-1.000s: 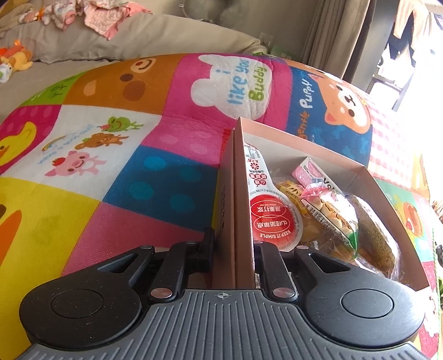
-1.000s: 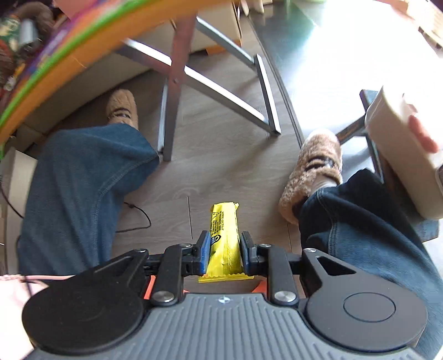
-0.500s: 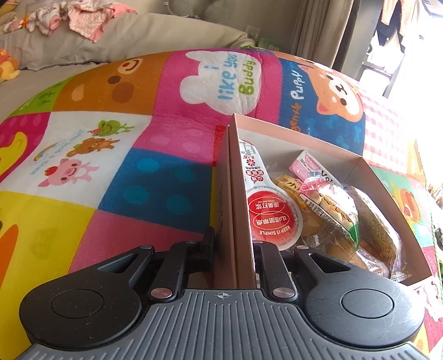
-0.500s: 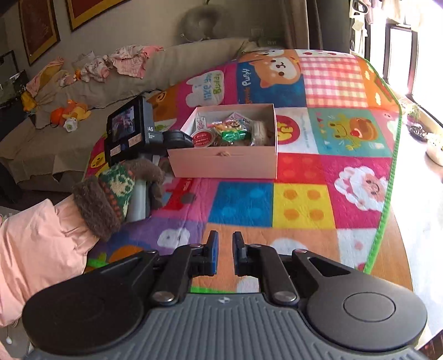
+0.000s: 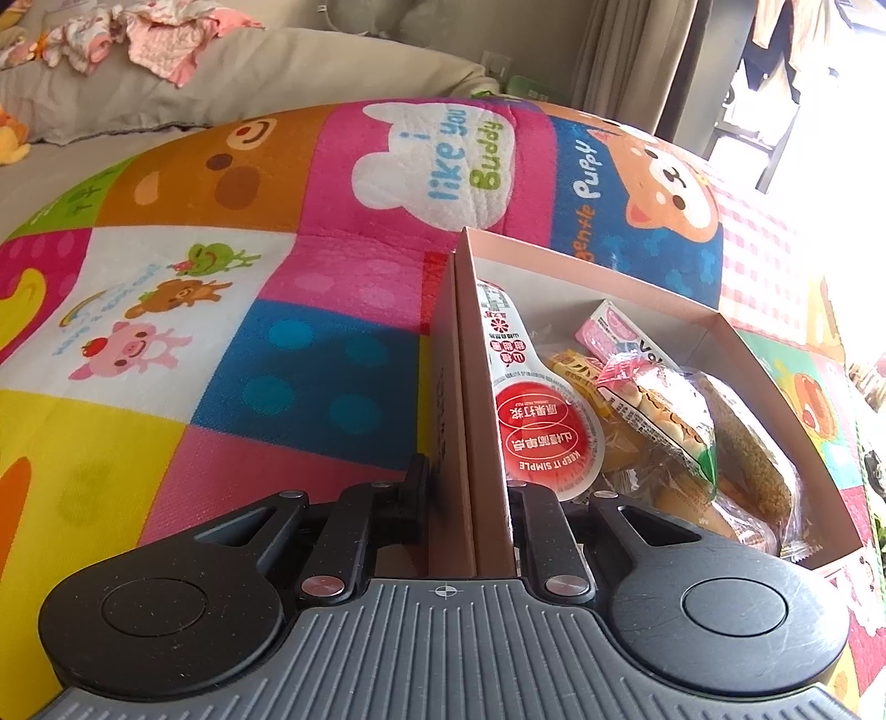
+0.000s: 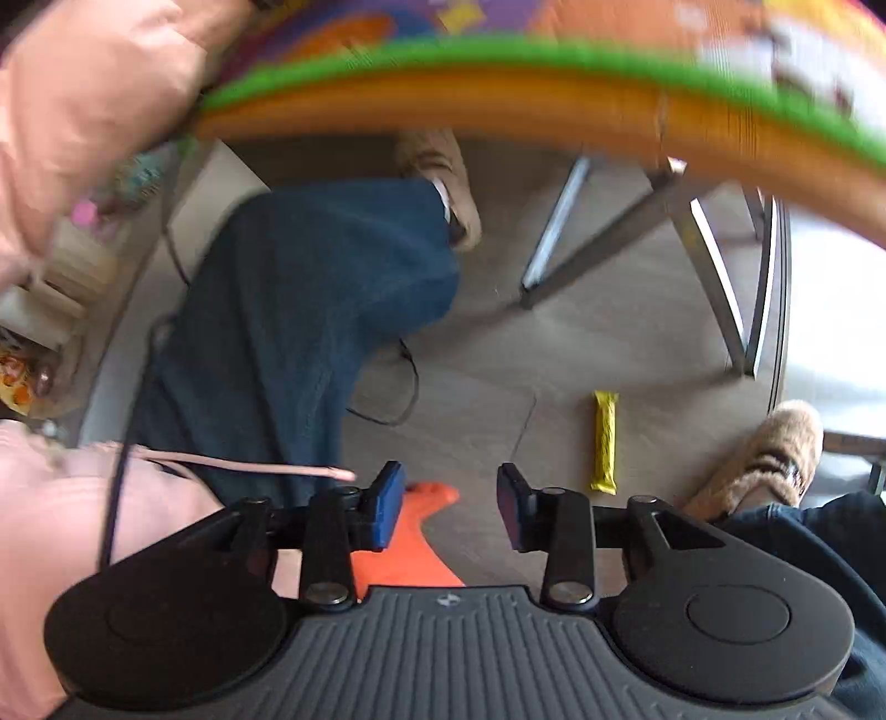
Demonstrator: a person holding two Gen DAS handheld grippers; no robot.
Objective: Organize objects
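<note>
Left gripper (image 5: 468, 487) at lower centre of the left wrist view, fingers (image 5: 416, 487) closed on the near wall of the pink cardboard box (image 5: 653, 288), one finger outside the wall, the other inside. Box resting on the colourful cartoon-print mat (image 5: 310, 365) that covers the counter, filling the right half of the frame. Inside the box: a white and red pouch (image 5: 540, 426) standing against the gripped wall, a pink and white packet (image 5: 614, 332) toward the far wall, wrapped pastries in clear film (image 5: 681, 426) at centre right, a brown seeded bun (image 5: 758, 459) at the far right. Grey sofa (image 5: 266, 77) with pink clothes (image 5: 160, 33) across the top left of the frame, curtain (image 5: 631, 50) at upper right.

Right gripper (image 6: 449, 501) at lower centre of the right wrist view, pointing down at the floor (image 6: 581, 343), blue-padded fingers (image 6: 387, 498) spread wide apart with nothing between them. Yellow snack bar (image 6: 604, 440) lying flat on the floor, just right of centre, above and to the right of the right finger, apart from it. Jeans-clad leg (image 6: 310, 321) at centre left, furry slipper (image 6: 764, 459) at right edge, near the bar. Blurred green and orange counter edge (image 6: 526, 94) arching across the top, metal legs (image 6: 603, 232) beneath it. Orange shape (image 6: 415, 543) between the fingers, low in frame; identity unclear.
</note>
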